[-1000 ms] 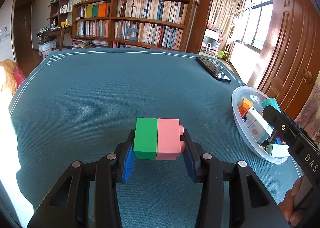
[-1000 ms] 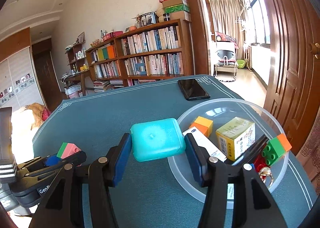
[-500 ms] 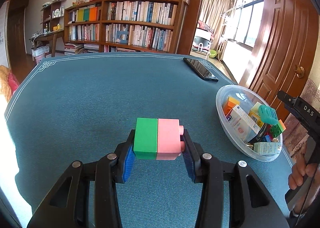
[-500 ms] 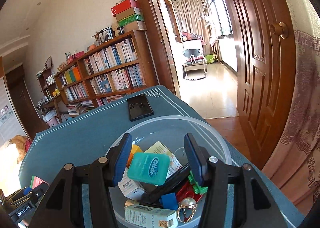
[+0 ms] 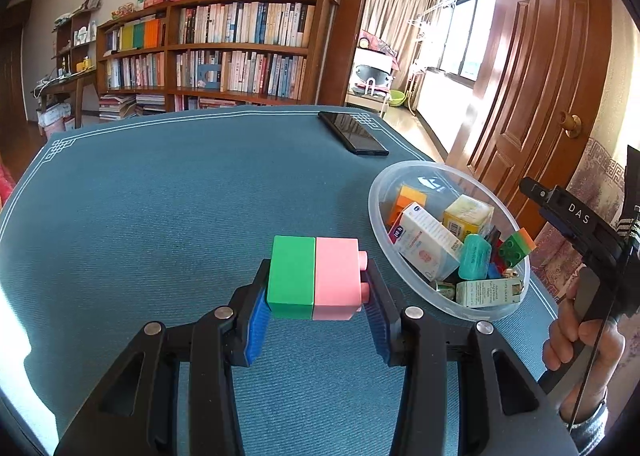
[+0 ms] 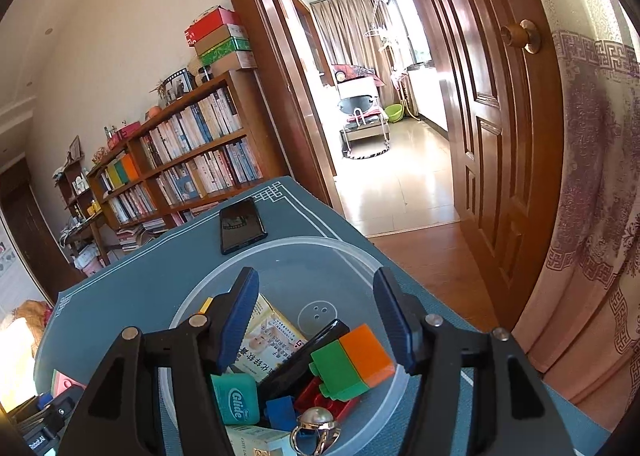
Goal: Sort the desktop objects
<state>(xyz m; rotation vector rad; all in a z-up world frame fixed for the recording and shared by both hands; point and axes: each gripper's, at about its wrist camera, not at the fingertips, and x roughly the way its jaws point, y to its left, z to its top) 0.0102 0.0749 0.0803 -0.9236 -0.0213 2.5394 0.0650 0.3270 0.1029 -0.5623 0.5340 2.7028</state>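
Note:
My left gripper point(image 5: 316, 296) is shut on a green-and-pink block point(image 5: 312, 276), held above the teal table mat to the left of the clear plastic bowl point(image 5: 400, 175). My right gripper point(image 6: 316, 316) hangs over the bowl point(image 6: 312, 242) with its jaws opening and nothing between them. Below its left finger, a teal Glide floss box point(image 6: 234, 402) lies loose in the bowl. From the left wrist view the floss box point(image 5: 474, 262) rests among cartons and bricks. A green-and-orange block point(image 6: 352, 360) leans at the bowl's right side.
A black phone point(image 5: 354, 133) lies on the mat beyond the bowl, near the table's far right corner. The bowl sits close to the table's right edge, with a wooden door point(image 6: 500, 135) and a curtain beyond. A person's hand point(image 5: 576, 340) grips the right gripper's handle.
The right gripper swung over the bowl and released the teal floss box, which dropped in among the other items. The left gripper carried its block nearer the bowl.

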